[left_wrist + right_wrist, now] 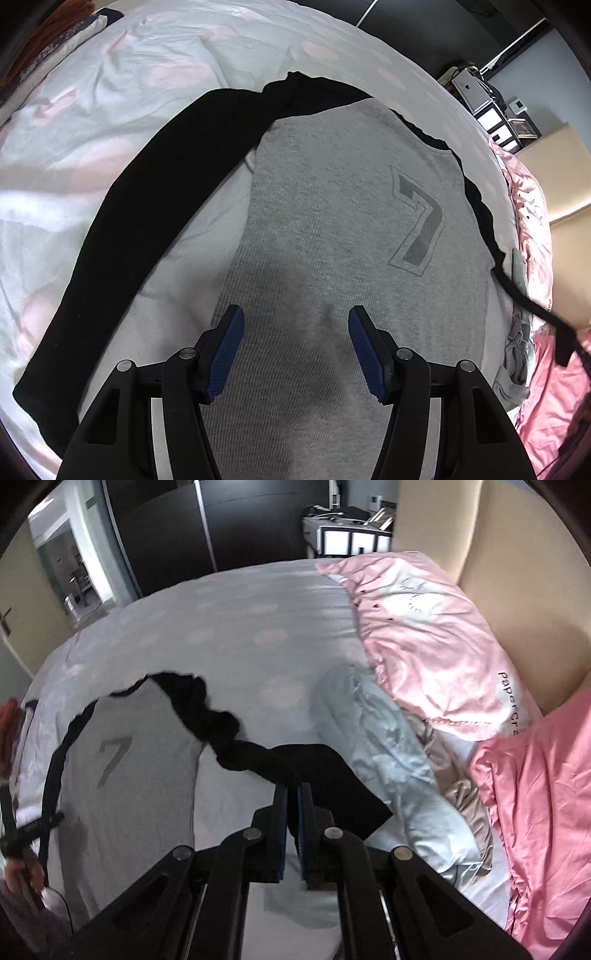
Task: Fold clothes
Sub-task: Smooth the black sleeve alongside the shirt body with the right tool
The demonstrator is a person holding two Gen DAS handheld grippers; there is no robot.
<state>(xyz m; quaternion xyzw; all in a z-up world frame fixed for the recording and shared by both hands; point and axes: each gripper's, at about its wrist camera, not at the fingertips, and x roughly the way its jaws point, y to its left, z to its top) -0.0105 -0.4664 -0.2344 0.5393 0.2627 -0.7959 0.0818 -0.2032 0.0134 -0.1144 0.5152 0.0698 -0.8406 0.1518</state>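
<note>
Over the lower body of the grey shirt (pixel 332 258), the left claw (pixel 295 314) hangs released, its blue pads (pixel 229 350) spread wide with only grey knit between them. The right claw (pixel 293 794) is clenched on the black right sleeve (pixel 314 775), which runs in a twisted rope from the shoulder to the pads and looks lifted off the sheet. The shirt lies flat, front up, on the white bed sheet (pixel 240 627), a dark 7 (pixel 417 225) on its chest. Its other black sleeve (pixel 122 229) stretches straight out across the sheet. Beside the right claw lie a crumpled pale blue cloth (pixel 388 757) and a pink pillow (pixel 436 646).
</note>
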